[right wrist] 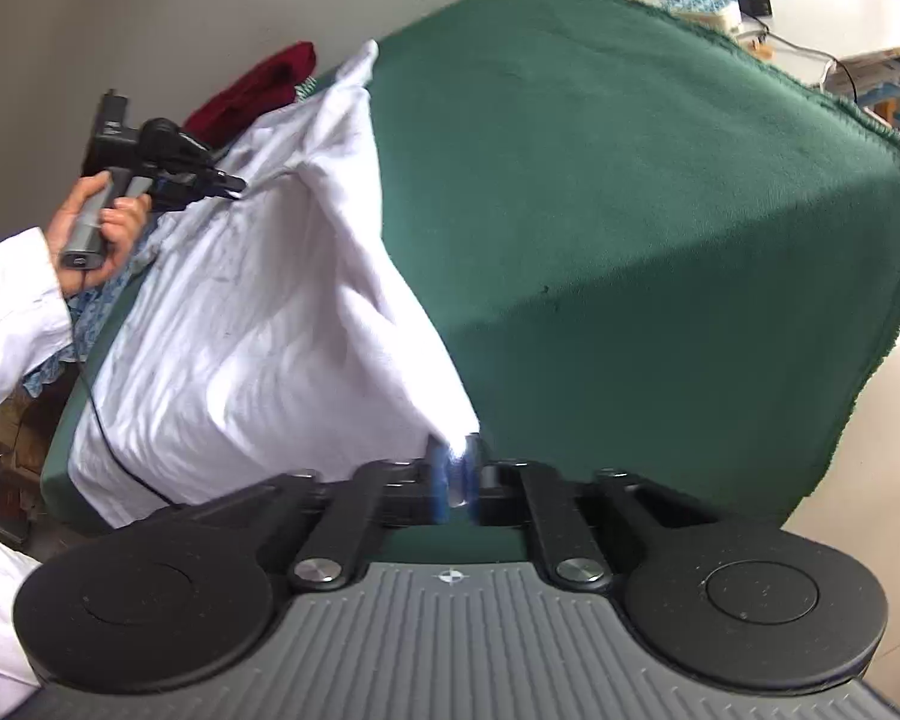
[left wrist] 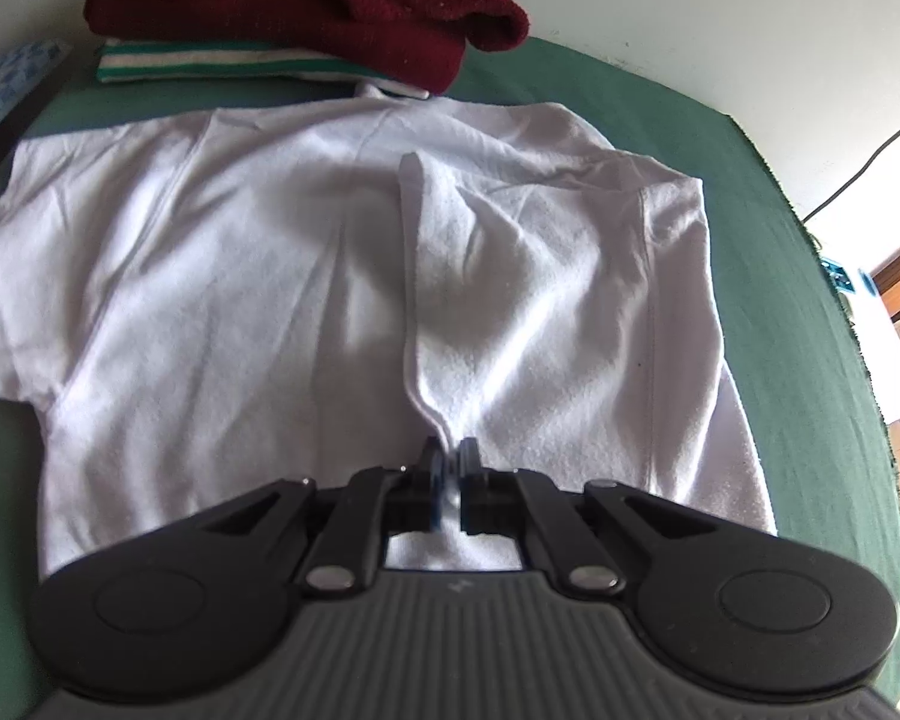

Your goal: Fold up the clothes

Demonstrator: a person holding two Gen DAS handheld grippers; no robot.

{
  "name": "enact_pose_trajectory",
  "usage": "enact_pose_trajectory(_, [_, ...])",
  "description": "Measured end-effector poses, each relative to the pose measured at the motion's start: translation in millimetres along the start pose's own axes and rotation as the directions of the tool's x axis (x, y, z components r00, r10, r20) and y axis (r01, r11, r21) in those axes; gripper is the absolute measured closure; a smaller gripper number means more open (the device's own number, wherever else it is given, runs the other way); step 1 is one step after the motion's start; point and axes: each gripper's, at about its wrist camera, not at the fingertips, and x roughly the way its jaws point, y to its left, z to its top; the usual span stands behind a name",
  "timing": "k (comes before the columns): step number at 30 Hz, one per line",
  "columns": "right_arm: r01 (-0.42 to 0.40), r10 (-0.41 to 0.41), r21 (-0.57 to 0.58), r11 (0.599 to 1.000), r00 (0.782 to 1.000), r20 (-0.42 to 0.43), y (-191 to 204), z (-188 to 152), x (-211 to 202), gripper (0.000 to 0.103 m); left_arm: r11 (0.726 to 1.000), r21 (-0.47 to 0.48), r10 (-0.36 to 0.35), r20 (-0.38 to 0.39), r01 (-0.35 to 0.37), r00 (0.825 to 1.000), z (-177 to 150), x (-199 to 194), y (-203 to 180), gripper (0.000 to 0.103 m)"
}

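Note:
A white T-shirt (left wrist: 258,276) lies spread on the green tablecloth (left wrist: 768,252). One side is lifted and partly folded over the middle. My left gripper (left wrist: 450,450) is shut on the edge of that raised fold. In the right wrist view the white T-shirt (right wrist: 258,330) rises off the cloth as a slanted sheet. My right gripper (right wrist: 455,450) is shut on its lower corner. Farther left in that view the left gripper (right wrist: 234,183), held by a hand (right wrist: 99,228) in a white sleeve, pinches the other end of the same edge.
A folded dark red garment (left wrist: 306,6) lies on a green and white striped one (left wrist: 210,63) at the table's far edge. The green tablecloth (right wrist: 660,192) hangs over the table's right side. A desk (right wrist: 840,18) with cables stands beyond, and a cable (right wrist: 108,432) trails from the left gripper.

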Motion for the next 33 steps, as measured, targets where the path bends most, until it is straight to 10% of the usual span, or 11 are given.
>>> enact_pose_trajectory(5, [-0.103,0.119,-0.209,0.973,0.991,0.067,50,-5,-40,0.098,1.000,0.011,-0.016,0.057,0.015,0.998,16,-20,-10,0.103])
enact_pose_trajectory(8, [-0.212,0.200,-0.237,0.948,0.977,-0.075,69,-13,-27,0.093,0.999,0.036,-0.008,0.056,0.006,0.998,23,-19,-13,0.103])
enact_pose_trajectory(11, [-0.193,0.145,-0.260,0.946,0.971,-0.190,80,-35,-5,0.089,0.998,0.057,-0.010,0.037,0.007,0.999,24,-15,-10,0.103])
enact_pose_trajectory(18, [0.099,-0.094,-0.062,0.993,0.992,0.084,70,-36,-26,0.050,0.999,0.043,-0.034,0.002,0.034,0.999,9,-4,8,0.103])
enact_pose_trajectory(24, [0.196,-0.186,-0.095,0.976,0.976,0.110,86,-33,-2,0.058,0.996,0.063,-0.061,-0.008,0.062,0.998,7,3,9,0.103])
enact_pose_trajectory(28, [0.260,-0.246,-0.115,0.959,0.961,0.129,97,-30,14,0.100,0.992,0.088,-0.090,0.003,0.089,0.996,10,-4,8,0.103])
enact_pose_trajectory(33, [0.318,-0.294,-0.135,0.939,0.941,0.169,117,-26,23,0.100,0.984,0.079,-0.164,0.056,0.159,0.985,14,-35,13,0.103])
